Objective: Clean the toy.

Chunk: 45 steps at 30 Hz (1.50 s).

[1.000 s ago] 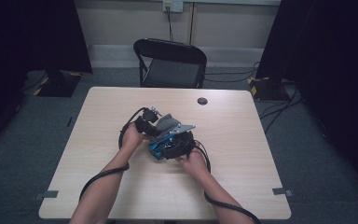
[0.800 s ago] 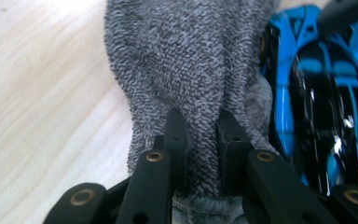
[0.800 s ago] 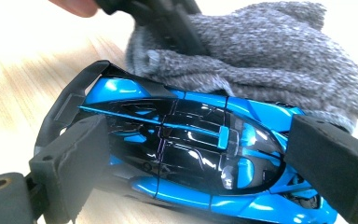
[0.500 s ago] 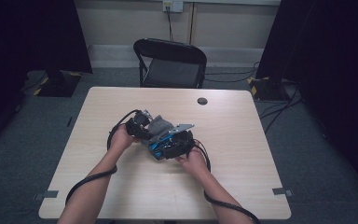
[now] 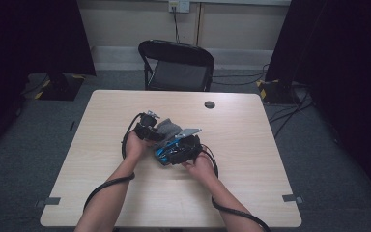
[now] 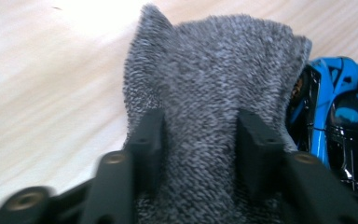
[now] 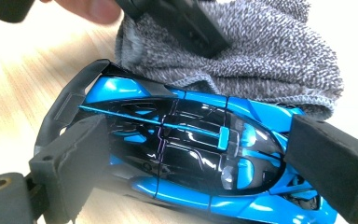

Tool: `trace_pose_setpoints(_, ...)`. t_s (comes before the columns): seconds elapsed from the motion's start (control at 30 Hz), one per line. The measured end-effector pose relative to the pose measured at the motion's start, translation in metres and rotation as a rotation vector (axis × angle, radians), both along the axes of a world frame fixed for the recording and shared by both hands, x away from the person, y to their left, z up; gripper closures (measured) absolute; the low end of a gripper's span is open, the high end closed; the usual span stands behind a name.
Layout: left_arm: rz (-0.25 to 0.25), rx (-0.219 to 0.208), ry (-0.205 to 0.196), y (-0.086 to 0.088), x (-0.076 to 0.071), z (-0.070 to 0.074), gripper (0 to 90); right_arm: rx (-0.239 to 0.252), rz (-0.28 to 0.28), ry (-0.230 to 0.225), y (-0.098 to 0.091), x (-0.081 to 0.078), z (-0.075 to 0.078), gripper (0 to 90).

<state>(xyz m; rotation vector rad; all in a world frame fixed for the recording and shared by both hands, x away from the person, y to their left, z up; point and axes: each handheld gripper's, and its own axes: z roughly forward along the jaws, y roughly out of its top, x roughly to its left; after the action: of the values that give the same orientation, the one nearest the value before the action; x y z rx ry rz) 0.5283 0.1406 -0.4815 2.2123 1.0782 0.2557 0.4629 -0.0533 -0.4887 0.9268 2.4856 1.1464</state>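
Observation:
A blue and black toy car [image 7: 191, 140] lies on the table, and my right gripper [image 7: 191, 154] is shut on it, one pad at the tail and one at the nose. A grey knitted cloth [image 7: 270, 56] is bunched against the car's far side. My left gripper [image 6: 200, 135] has just been opening its jaws. The cloth [image 6: 214, 70] lies between and around them, with the car [image 6: 335, 93] just to the right. In the high view the left gripper [image 5: 158, 131], the cloth [image 5: 168, 128] and the right gripper [image 5: 176, 151] crowd together at mid-table.
The light wooden table [image 5: 251, 159] has bare surface on all sides of the hands. A small black round disc [image 5: 209, 104] lies near the far edge. A black folding chair [image 5: 176, 63] stands behind the table. Cables trail from both grippers toward the near edge.
My left hand and its gripper have shifted slightly to the left and nearer over the cloth. The right hand and the car have stayed where they were.

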Motion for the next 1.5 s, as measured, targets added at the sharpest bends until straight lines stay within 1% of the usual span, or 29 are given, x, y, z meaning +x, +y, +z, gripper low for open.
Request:
trace_pose_setpoints(0.03,0.003,-0.001,0.002,-0.001,0.000,-0.001,58.6,0.000,-0.002,0.002,0.000,0.000,0.000,6.0)
trace_pose_setpoints(0.07,-0.003,-0.018,0.019,-0.002,0.001,-0.001,64.4,0.000,-0.003,0.000,0.000,0.000,0.000,6.0)
trace_pose_setpoints(0.1,-0.012,-0.020,0.024,-0.003,0.001,-0.001,68.8,0.001,-0.003,0.000,0.000,0.000,0.000,6.0)
trace_pose_setpoints(0.13,-0.024,-0.004,0.020,-0.005,0.001,-0.001,71.0,0.001,-0.003,-0.001,0.000,-0.001,0.000,6.0)
trace_pose_setpoints(0.17,-0.024,-0.004,0.020,-0.005,0.001,-0.001,73.4,0.001,-0.003,-0.001,0.000,-0.001,0.000,6.0)
trace_pose_setpoints(0.2,-0.047,0.011,0.025,-0.008,0.001,0.001,73.4,0.002,-0.003,-0.003,0.000,-0.001,0.000,6.0)
trace_pose_setpoints(0.23,-0.061,0.018,0.028,-0.010,0.002,0.002,75.5,0.002,-0.003,-0.003,0.000,-0.001,0.000,6.0)
trace_pose_setpoints(0.27,-0.103,0.050,0.021,-0.013,0.001,0.004,76.1,0.003,-0.006,-0.002,0.000,-0.001,0.000,6.0)
trace_pose_setpoints(0.3,-0.118,0.060,0.017,-0.013,0.000,0.005,76.4,0.003,-0.006,-0.002,0.000,-0.001,0.000,6.0)
trace_pose_setpoints(0.37,-0.126,0.056,0.024,-0.012,0.000,0.005,76.9,0.004,-0.007,-0.003,0.000,-0.001,-0.001,6.0)
trace_pose_setpoints(0.4,-0.141,0.049,0.017,-0.009,-0.002,0.005,77.1,0.005,-0.006,-0.003,0.000,-0.001,-0.001,6.0)
trace_pose_setpoints(0.47,-0.159,0.041,0.020,-0.005,-0.003,0.005,77.2,0.007,-0.006,-0.004,0.000,-0.001,-0.001,6.0)
trace_pose_setpoints(0.5,-0.152,0.028,0.021,-0.005,-0.004,0.005,77.3,0.007,-0.006,-0.005,0.000,-0.001,-0.001,6.0)
trace_pose_setpoints(0.53,-0.161,0.041,0.024,-0.003,-0.005,0.006,77.3,0.006,-0.006,-0.004,0.000,-0.002,-0.001,6.0)
trace_pose_setpoints(0.6,-0.158,0.031,0.029,-0.001,-0.006,0.006,77.3,0.003,-0.004,-0.003,0.000,-0.001,0.000,6.0)
trace_pose_setpoints(0.63,-0.168,0.042,0.031,0.002,-0.007,0.006,77.4,0.001,-0.005,-0.002,0.000,-0.001,0.000,6.0)
trace_pose_setpoints(0.67,-0.165,0.043,0.032,0.004,-0.008,0.007,77.4,0.001,-0.004,-0.001,0.000,-0.001,0.000,6.0)
trace_pose_setpoints(0.83,-0.185,0.056,0.041,0.015,-0.013,0.008,77.4,0.003,-0.007,-0.003,0.000,-0.001,-0.001,6.0)
trace_pose_setpoints(0.87,-0.185,0.056,0.041,0.015,-0.013,0.008,77.4,0.003,-0.007,-0.003,0.000,-0.001,0.000,6.0)
trace_pose_setpoints(0.97,-0.183,0.052,0.053,0.023,-0.019,0.009,77.4,0.003,-0.007,-0.003,0.000,-0.001,0.000,6.0)
trace_pose_setpoints(1.13,-0.175,0.042,0.058,0.038,-0.030,0.009,77.4,0.003,-0.008,-0.003,0.000,-0.001,0.000,6.0)
trace_pose_setpoints(1.2,-0.170,0.039,0.057,0.043,-0.033,0.009,77.3,0.006,-0.009,-0.004,0.000,-0.002,-0.001,6.0)
trace_pose_setpoints(1.33,-0.173,0.052,0.063,0.050,-0.041,0.011,77.3,0.008,-0.012,-0.007,0.000,-0.002,-0.001,6.0)
trace_pose_setpoints(1.4,-0.176,0.048,0.066,0.052,-0.043,0.011,77.3,0.007,-0.012,-0.006,0.000,-0.002,-0.001,6.0)
trace_pose_setpoints(1.47,-0.182,0.047,0.066,0.057,-0.050,0.012,77.3,0.007,-0.013,-0.007,0.000,-0.002,-0.001,6.0)
trace_pose_setpoints(1.5,-0.182,0.047,0.066,0.057,-0.050,0.012,77.3,0.007,-0.013,-0.007,0.000,-0.002,-0.001,6.0)
